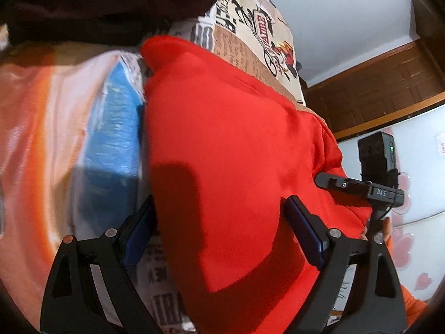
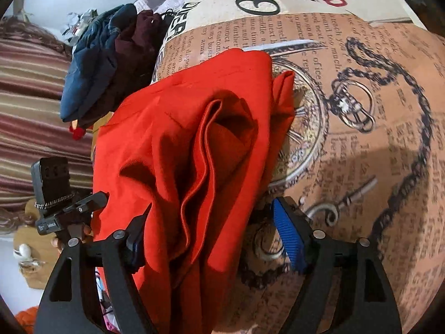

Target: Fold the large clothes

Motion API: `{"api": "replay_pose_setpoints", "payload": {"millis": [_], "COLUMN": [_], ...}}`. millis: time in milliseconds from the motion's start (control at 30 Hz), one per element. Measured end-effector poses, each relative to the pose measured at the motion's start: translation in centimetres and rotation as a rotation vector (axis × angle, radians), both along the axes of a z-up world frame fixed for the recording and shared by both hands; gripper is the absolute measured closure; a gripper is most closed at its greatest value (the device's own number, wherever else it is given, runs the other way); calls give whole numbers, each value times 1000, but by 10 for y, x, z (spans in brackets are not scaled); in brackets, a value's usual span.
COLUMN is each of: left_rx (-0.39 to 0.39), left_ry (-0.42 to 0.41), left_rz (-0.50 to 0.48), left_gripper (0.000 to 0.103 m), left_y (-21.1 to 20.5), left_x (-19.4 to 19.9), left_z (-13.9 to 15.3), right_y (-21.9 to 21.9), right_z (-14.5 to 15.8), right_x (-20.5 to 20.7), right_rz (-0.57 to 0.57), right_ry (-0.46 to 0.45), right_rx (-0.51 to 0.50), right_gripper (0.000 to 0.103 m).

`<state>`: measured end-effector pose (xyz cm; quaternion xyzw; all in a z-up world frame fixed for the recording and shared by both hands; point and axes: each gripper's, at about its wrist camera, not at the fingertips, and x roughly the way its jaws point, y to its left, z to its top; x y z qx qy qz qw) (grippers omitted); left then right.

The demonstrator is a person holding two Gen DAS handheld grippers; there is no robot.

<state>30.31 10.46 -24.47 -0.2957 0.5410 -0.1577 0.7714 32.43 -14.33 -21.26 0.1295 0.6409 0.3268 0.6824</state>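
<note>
Left gripper (image 1: 219, 222) spread wide, red garment (image 1: 236, 144) lying between its blue pads (image 1: 303, 231), nothing pinched | right gripper (image 2: 211, 236) gaping too, rumpled folds of red garment (image 2: 194, 144) between the fingers | garment sits on newspaper-print bedspread (image 2: 375, 111) | dark clothes pile (image 2: 111, 61) beyond it

Two wrist fisheyes, both close over the bed.
Each looks forward along its own fingers, from opposite sides, at the red garment (image 1: 236, 144) (image 2: 189, 150) and printed bedspread (image 1: 250, 36) (image 2: 361, 111); each sees the other gripper.
</note>
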Motion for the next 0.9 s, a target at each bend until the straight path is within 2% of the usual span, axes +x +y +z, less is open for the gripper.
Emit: {"api": "replay_pose_setpoints", "payload": {"millis": [200, 233, 267, 300, 367, 400, 433, 500, 567, 633, 767, 900], "left_rx": [15, 19, 25, 29, 25, 17, -4, -55, -84, -76, -4, 55], "left_ry": [-20, -25, -31, -35, -42, -44, -44, -44, -52, -66, -123, -218], "left_rz": [-33, -32, -32, -30, -19, -13, -9, 3, 1, -10, -32, -31], "left_gripper": [13, 14, 21, 27, 38, 45, 47, 61, 69, 72, 75, 76], "left_y": [-10, -10, -10, -9, -5, -2, 2, 8, 10, 8, 0, 2], "left_x": [7, 8, 7, 5, 3, 1, 0, -4, -5, -8, -21, -34], "left_z": [0, 0, 0, 1, 2, 3, 4, 6, 9, 17, 45, 89], "right_y": [16, 18, 20, 20, 18, 16, 15, 13, 13, 14, 21, 33], "right_z": [-9, -10, -9, -9, -9, -9, -7, -2, 7, 20, 48, 79], "right_x": [6, 6, 7, 8, 9, 7, 6, 1, -7, -16, -30, -39], "right_rz": [16, 17, 14, 11, 2, -7, -14, -18, -26, -27, -5, 10], "right_ry": [-1, -3, -4, 0, 21, 45, 51, 38, 14, -17, -86, -157], "right_rx": [11, 14, 20, 25, 50, 82, 89, 80, 69, 73, 66, 76], "right_gripper": [26, 28, 36, 40, 63, 65, 68, 70, 73, 75, 79, 80]}}
